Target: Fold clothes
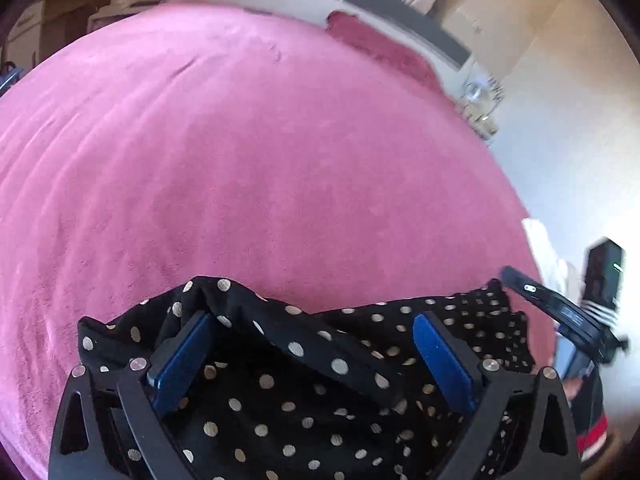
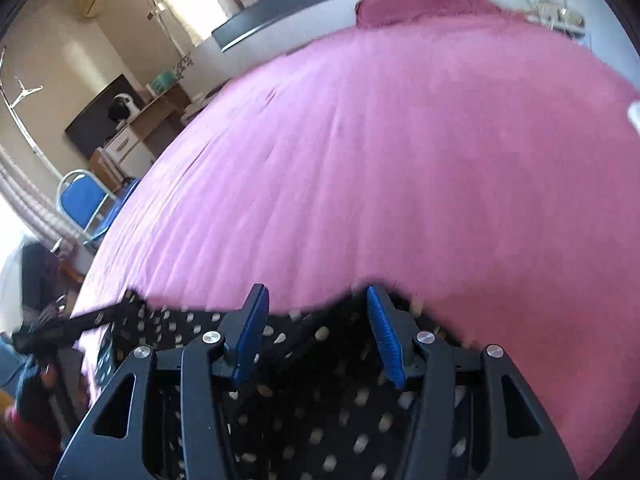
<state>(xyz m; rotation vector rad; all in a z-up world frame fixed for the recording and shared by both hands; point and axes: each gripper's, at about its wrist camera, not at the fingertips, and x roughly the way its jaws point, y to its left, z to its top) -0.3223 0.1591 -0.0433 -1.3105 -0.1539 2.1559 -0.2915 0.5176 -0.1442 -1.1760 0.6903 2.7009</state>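
A black garment with pale polka dots (image 1: 320, 400) lies crumpled at the near edge of a pink bed cover (image 1: 280, 160). My left gripper (image 1: 312, 316) hangs over it, its blue pads (image 1: 184, 356) wide apart, a raised fold of the cloth running loosely between them. In the right wrist view the same garment (image 2: 320, 360) lies under my right gripper (image 2: 316, 292), whose ridged blue pads (image 2: 384, 336) stand apart with nothing pinched. The right gripper's dark body (image 1: 560, 312) shows at the garment's right end.
The pink cover (image 2: 400, 160) stretches far ahead, with a darker pink pillow (image 2: 420, 4) at the headboard. A blue chair (image 2: 80, 200) and a desk (image 2: 152, 120) stand left of the bed. A bedside stand with glassware (image 1: 480, 100) is on the right.
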